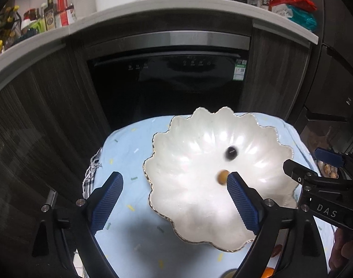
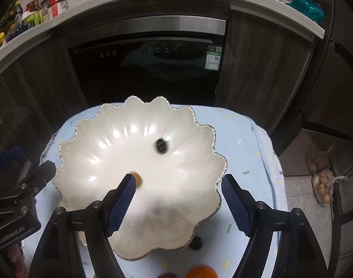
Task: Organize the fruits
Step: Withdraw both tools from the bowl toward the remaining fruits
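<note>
Left wrist cam: my left gripper point(image 1: 174, 199) is spread wide with nothing between the pads, hanging over the near-left rim of the scalloped bowl point(image 1: 278, 136). A small tan fruit point(image 1: 222, 177) and a dark fruit point(image 1: 231, 153) sit blurred inside.

Right wrist cam: right gripper point(image 2: 177, 200) is spread and empty too. The orange point(image 2: 200, 271) lies on the cloth below the jaws, nearer this hand, so I'd grab it next.

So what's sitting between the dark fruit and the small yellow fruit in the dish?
Nothing: only bare dish surface separates dark fruit and yellow fruit, in both wrist views.
</note>
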`<action>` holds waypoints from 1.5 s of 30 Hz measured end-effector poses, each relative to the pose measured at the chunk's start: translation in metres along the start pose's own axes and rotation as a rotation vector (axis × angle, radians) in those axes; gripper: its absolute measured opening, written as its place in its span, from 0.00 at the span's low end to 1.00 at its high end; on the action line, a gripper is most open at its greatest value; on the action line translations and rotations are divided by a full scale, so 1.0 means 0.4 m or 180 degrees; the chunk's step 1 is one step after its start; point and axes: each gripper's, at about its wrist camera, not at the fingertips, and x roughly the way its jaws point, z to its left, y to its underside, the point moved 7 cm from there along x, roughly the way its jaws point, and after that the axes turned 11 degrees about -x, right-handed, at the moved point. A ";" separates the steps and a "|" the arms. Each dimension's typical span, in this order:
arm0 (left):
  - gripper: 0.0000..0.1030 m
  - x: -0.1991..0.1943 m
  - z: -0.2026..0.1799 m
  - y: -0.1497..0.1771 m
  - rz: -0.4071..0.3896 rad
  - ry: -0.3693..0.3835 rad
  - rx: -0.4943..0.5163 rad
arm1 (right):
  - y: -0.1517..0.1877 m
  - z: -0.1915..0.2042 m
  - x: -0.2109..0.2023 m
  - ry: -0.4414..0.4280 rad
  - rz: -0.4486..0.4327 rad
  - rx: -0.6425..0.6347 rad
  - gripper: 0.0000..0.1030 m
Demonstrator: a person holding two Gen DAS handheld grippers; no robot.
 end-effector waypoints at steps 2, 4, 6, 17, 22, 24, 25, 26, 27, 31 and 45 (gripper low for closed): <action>0.89 -0.018 -0.006 -0.003 -0.0035 0.0010 0.0014 | 0.001 -0.008 -0.017 0.0019 -0.0030 0.0022 0.75; 0.89 -0.037 -0.013 -0.006 -0.0070 0.0022 0.0030 | 0.002 -0.014 -0.033 0.0031 -0.0059 0.0037 0.75; 0.89 -0.053 -0.020 -0.006 -0.0092 0.0036 0.0041 | 0.003 -0.022 -0.051 0.0051 -0.0091 0.0049 0.75; 0.89 -0.131 -0.048 0.017 -0.0194 0.0074 0.0126 | 0.034 -0.050 -0.136 0.0146 -0.0229 0.0089 0.75; 0.89 -0.160 -0.059 0.040 -0.0183 0.0096 0.0147 | 0.057 -0.056 -0.164 0.0140 -0.0261 0.0128 0.75; 0.89 -0.173 -0.063 0.048 -0.0205 0.0101 0.0163 | 0.063 -0.057 -0.172 0.0135 -0.0267 0.0139 0.75; 0.89 -0.180 -0.066 0.052 -0.0211 0.0104 0.0172 | 0.074 -0.059 -0.183 0.0135 -0.0271 0.0145 0.75; 0.89 -0.184 -0.068 0.055 -0.0213 0.0109 0.0176 | 0.078 -0.061 -0.189 0.0137 -0.0274 0.0146 0.75; 0.89 -0.191 -0.071 0.059 -0.0221 0.0118 0.0186 | 0.084 -0.062 -0.196 0.0140 -0.0282 0.0147 0.75; 0.89 -0.212 -0.083 0.076 -0.0223 0.0147 0.0210 | 0.105 -0.066 -0.218 0.0155 -0.0299 0.0147 0.75; 0.89 -0.241 -0.119 0.137 -0.0194 0.0216 0.0302 | 0.172 -0.089 -0.259 0.0213 -0.0277 0.0181 0.75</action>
